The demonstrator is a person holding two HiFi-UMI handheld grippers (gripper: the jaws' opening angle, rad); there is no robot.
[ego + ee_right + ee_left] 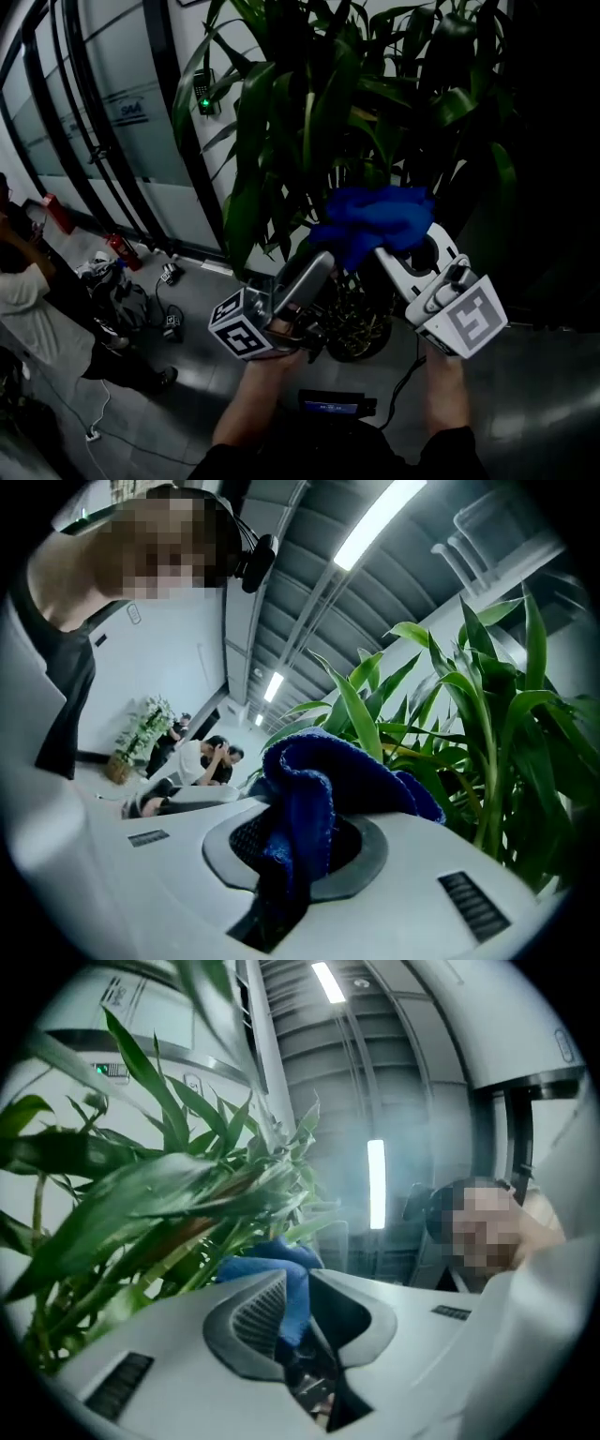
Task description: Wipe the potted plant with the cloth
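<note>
nothing truly legible anywhere. faint pale lettering on the glass partition point(131, 111) in the head view, too blurred to spell out. black-and-white square patterns on the left marker cube point(246, 330) and the right marker cube point(469, 319) — coded blocks only, no letters or digits. bluish lines on the small screen point(330, 407) at the bottom edge, too small to read. white sticker point(117, 996) with dark print high on the wall in the left gripper view — smeared, unreadable. small plate point(137, 614) on the far wall in the right gripper view, illegible.
</note>
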